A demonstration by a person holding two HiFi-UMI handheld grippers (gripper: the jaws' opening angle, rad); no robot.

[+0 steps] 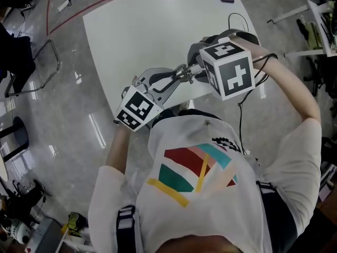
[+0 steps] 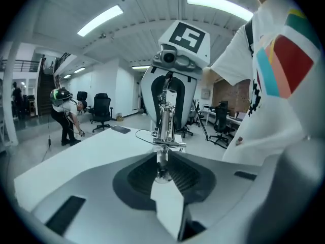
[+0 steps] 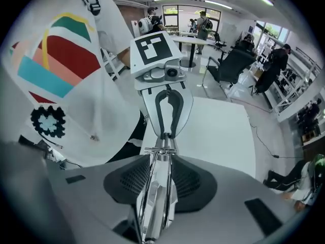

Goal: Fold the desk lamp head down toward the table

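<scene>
While slightly aslant, lamp arm [image 1: 182, 73] left-to-right.

The person wears a white short-sleeved T-shirt [image 1: 284, 173] printed with red, teal, pink and yellow bands [image 1: 196, 174] and a black cog emblem [image 1: 227, 143]. Black buckled straps [image 1: 125, 220] sit at both shoulders. The left gripper [image 1: 176, 78] and right gripper [image 1: 196, 73] have grey shells and white cubes with black square markers. A black cable [image 1: 240, 117] trails from the right one.
</scene>
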